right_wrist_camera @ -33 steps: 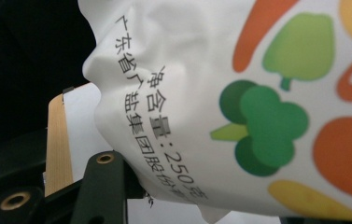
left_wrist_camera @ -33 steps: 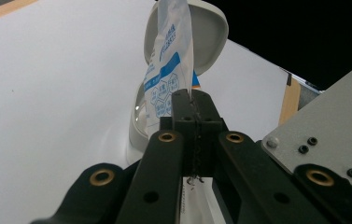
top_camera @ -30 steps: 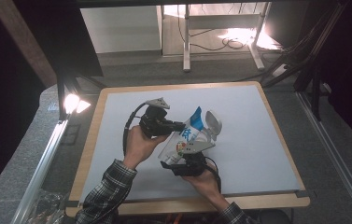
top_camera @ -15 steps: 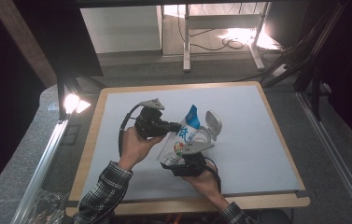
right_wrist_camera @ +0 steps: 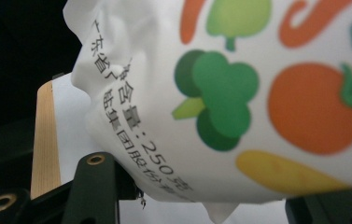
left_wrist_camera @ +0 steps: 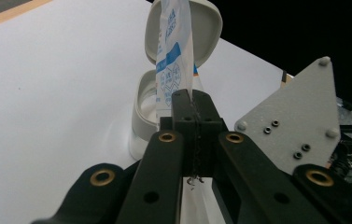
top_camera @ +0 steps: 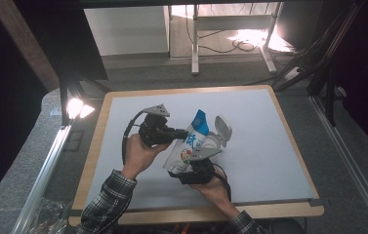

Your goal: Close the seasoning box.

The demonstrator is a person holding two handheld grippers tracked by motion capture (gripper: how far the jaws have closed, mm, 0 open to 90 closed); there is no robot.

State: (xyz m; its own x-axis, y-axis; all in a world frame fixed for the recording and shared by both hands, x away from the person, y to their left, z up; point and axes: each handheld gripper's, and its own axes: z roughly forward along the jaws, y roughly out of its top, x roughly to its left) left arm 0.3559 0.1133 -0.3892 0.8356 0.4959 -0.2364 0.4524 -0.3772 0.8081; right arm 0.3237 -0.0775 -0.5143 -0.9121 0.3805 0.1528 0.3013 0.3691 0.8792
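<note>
Left gripper [left_wrist_camera: 193, 109] clamped on pouch [top_camera: 190, 146] edge, pouch held over open white jar [left_wrist_camera: 148, 109] at table [top_camera: 269, 161] centre. Right gripper [top_camera: 191, 170] cradles pouch bottom, jaws just opening wider. Best: keep spout over jar mouth, tilt slowly. Spout tip, jar contents, right pad contact hidden.

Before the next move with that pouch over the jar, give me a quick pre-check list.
1. Left gripper clamped on the pouch edge: ok, jaws shut on it.
2. Right gripper supporting the pouch's bottom: cannot tell; its jaws have just been opening, the pouch sits between them.
3. Jar lid flipped open: ok.
4. Pouch top aimed into the jar mouth: cannot tell; it stands in front of the opening in the left gripper view.
5. Pouch already torn open: cannot tell.
6. White mat around the jar free of spills: ok.
</note>
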